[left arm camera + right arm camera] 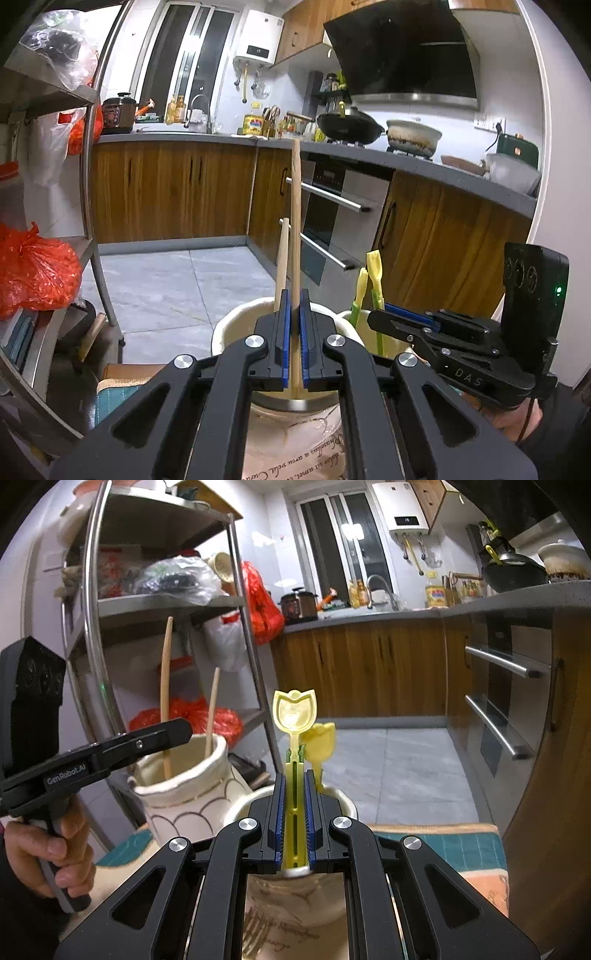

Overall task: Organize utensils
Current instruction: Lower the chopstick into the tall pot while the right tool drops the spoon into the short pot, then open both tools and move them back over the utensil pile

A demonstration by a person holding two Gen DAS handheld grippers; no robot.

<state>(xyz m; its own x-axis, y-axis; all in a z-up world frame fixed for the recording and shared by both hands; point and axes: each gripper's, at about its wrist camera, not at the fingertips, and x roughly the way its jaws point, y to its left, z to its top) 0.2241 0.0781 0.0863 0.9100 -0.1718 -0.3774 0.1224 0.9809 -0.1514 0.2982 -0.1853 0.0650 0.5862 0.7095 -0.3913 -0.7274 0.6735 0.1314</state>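
Utensils sorted into two cream holders, both grippers clamped shut.

Nearest, left gripper (294, 325) gripping a wooden stick (295, 221) upright over the cream jar (184, 794); right gripper (295, 805) pinching a yellow tulip-ended spoon (294, 716) above the smaller cup (343, 801). Second stick and second spoon already standing inside. Beyond, oven (332, 221) and counter. Likely risks: tipping a holder with a slanted insertion, or knocking neighbouring handles.

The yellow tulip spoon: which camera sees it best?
The right wrist view. There the yellow tulip spoon stands front and centre, clamped in the right gripper, its flower-shaped bowl facing the camera. The left wrist view shows it only small and side-on, off to the right.
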